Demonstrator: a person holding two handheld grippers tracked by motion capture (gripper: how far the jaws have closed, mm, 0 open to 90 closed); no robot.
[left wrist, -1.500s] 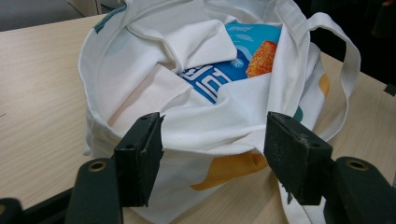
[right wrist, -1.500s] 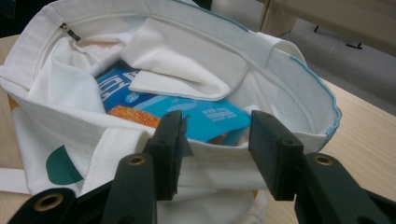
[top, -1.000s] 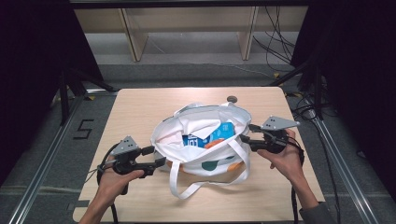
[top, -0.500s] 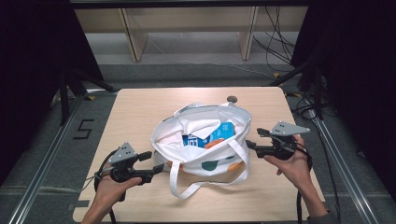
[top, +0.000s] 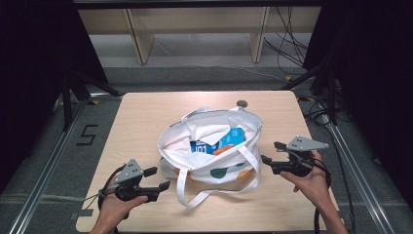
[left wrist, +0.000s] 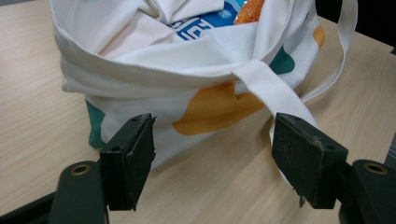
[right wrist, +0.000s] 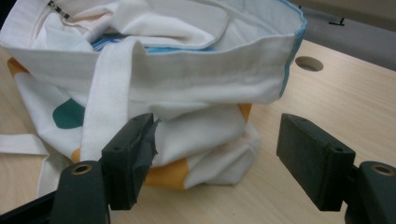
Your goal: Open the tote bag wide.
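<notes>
Both hand-held grippers, left (top: 155, 180) and right (top: 271, 152), have drawn back from the white tote bag (top: 210, 148) at mid-bench (top: 136, 117), jaws spread and empty, suggesting the packed bag is done.

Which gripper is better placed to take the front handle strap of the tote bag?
Left gripper: likely better; its open jaws already face the handle strap of the tote bag.
</notes>
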